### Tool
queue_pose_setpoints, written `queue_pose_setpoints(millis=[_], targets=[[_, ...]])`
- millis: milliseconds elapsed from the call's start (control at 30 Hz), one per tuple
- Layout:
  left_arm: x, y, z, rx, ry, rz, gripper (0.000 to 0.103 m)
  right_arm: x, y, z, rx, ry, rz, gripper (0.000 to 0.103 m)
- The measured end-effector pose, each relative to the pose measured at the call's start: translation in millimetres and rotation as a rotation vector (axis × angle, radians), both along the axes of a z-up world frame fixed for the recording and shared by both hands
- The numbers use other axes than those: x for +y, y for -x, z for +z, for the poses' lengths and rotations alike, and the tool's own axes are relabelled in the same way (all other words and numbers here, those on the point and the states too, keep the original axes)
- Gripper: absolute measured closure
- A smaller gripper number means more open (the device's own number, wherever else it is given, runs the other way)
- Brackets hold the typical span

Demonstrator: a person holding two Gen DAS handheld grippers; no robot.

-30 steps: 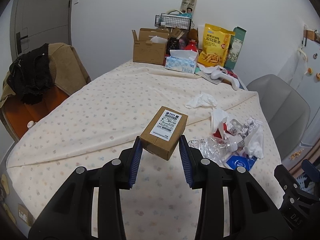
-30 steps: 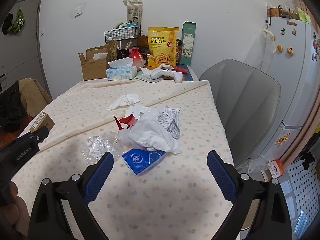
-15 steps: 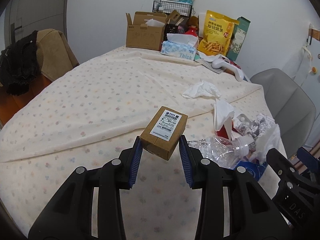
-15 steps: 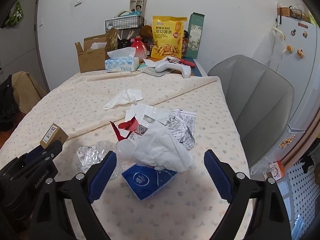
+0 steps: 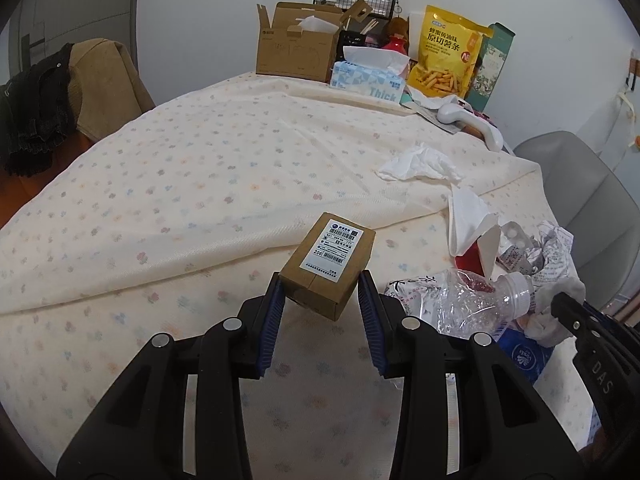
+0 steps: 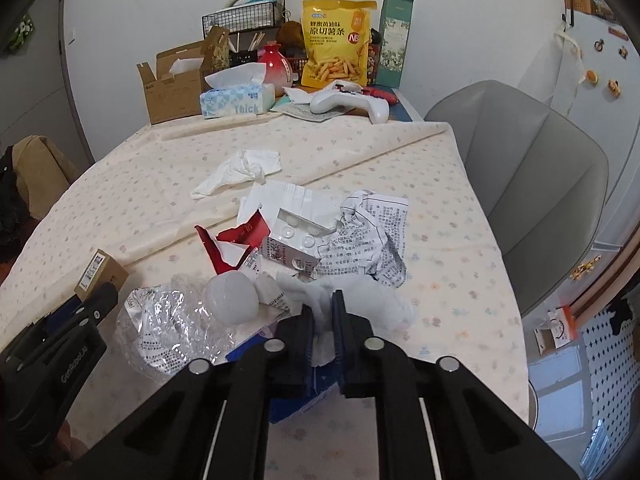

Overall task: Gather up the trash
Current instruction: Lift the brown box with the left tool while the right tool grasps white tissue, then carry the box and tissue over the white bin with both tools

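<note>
Item: your left hand-held gripper carries the small cardboard box above the table; your right hand-held gripper is closing on a white tissue in the trash pile. Risk: tissue tears, or drags the crushed bottle along

"Thick" is printed on the tissue box, "206" on the small carton's label.

On the table I count two cardboard boxes, a small labelled one and an open one, one tissue pack, one snack bag, one game controller.
</note>
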State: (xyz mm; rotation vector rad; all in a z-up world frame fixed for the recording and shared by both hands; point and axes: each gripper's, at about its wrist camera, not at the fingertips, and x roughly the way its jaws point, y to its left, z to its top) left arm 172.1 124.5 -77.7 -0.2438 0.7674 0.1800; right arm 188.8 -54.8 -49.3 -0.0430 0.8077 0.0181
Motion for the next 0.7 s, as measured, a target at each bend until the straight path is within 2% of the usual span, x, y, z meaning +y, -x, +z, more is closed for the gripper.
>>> queue_pose_setpoints(millis=[333,700], targets=[[-5.4,19.6,14.9,-0.034,0.002,-0.007,0.065,-5.3,35.1,19.2,-0.042,0.0,0.007,0.097],[-27.6,61.9,45.5,-0.1,-0.025,-0.04,0.065,-20.6,89.3,51.5,-0.119,-0.048,0.021,0.097]])
